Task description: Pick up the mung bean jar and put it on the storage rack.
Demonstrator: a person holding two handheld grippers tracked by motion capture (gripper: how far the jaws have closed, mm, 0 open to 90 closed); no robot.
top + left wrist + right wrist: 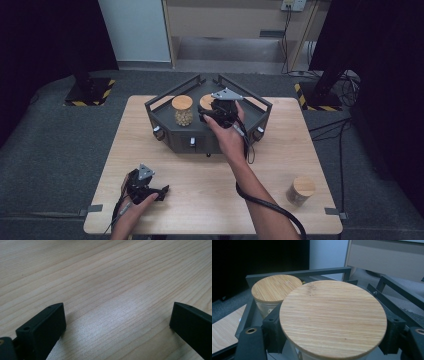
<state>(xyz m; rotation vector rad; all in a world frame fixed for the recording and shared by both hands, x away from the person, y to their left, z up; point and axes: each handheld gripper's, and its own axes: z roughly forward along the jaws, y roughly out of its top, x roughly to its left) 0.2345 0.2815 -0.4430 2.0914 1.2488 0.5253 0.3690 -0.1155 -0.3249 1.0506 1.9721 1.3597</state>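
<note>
Jars in a dark tray, with our right gripper (216,113) clamped on one of them.

We see the right gripper's jaws pressed against either side of a glass jar (333,320) with a round bamboo lid, held inside the dark angular tray (162,123) that stands on the wooden surface (200,185). Just beside that gripper, to its left in the tray, stands a second jar (182,110) with the same lid and pale round contents. We hold the left gripper (162,192) low over the surface near our own edge, well apart from the tray, its jaws spread wide with bare wood between them. A third lidded jar (300,190) stands alone on the surface, well off to the right of both grippers.
</note>
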